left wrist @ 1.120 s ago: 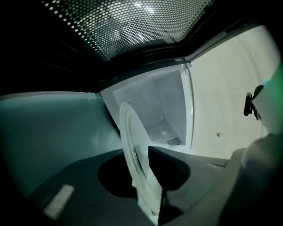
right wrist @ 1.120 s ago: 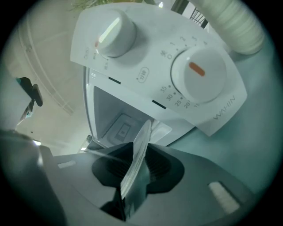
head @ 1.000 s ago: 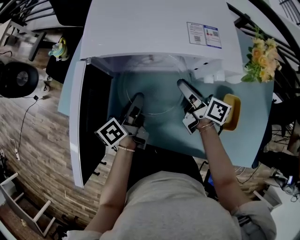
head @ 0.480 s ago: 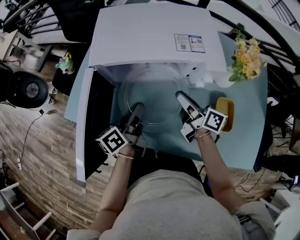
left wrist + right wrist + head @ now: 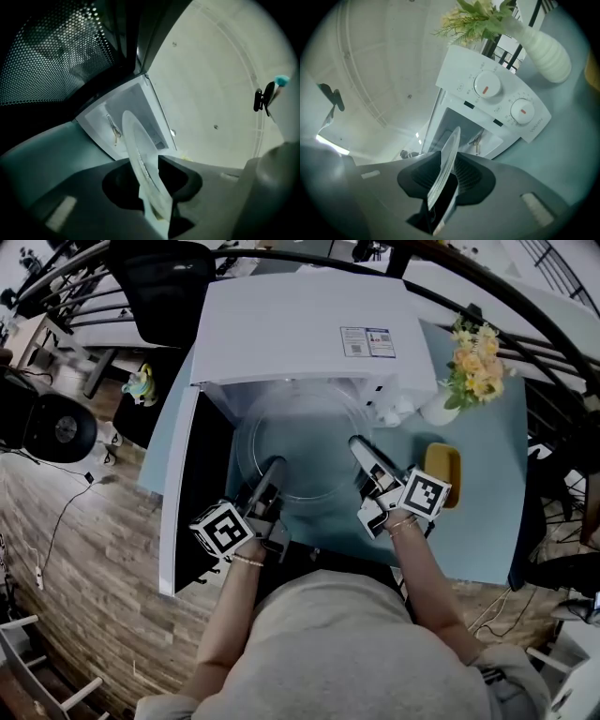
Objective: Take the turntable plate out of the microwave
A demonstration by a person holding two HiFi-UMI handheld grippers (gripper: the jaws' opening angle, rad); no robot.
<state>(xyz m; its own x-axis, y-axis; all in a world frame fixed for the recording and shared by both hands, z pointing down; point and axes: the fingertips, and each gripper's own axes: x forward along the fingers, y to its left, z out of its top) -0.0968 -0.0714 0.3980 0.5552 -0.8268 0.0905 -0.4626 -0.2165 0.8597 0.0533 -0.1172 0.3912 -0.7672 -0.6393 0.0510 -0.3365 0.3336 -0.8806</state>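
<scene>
Brown wood-plank floor (image 5: 84, 549) along the left. Teal surface (image 5: 487, 512) in the middle, with a black chair (image 5: 155, 277) beyond its far-left corner and yellow flowers (image 5: 473, 357) at right. White ceiling (image 5: 220, 70) overhead.

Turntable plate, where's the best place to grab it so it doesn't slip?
By its thin rim, on two opposite sides. The turntable plate is a wide, flat, clear disc, so come from the front, level with it, and pinch the edge, as the left gripper and right gripper do.

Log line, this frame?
left hand-held gripper: shut on plate | right hand-held gripper: shut on plate | plate: at microwave opening | door: open
</scene>
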